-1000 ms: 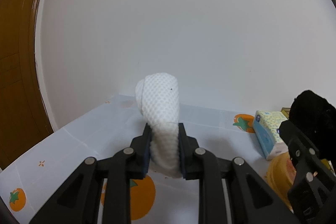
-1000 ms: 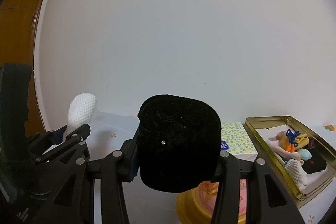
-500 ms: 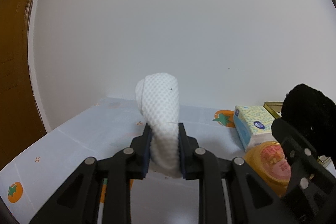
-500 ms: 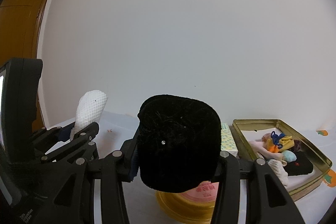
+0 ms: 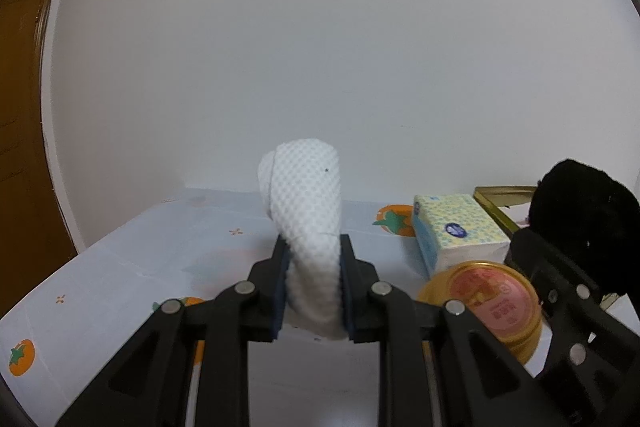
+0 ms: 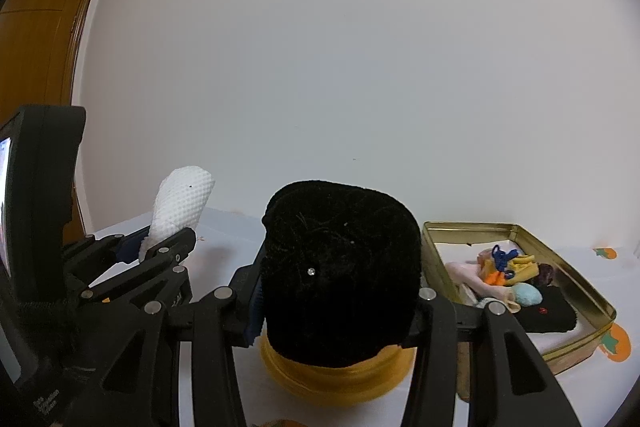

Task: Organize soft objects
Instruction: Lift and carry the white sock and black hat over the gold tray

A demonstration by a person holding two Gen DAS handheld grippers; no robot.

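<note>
Here each tool grips a soft roll.

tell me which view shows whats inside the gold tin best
The right wrist view: the gold tin lies open to it, with small soft items inside, a black cloth nearest. In the left wrist view only a corner of the tin shows, behind the tissue pack, with its contents hidden.
</note>
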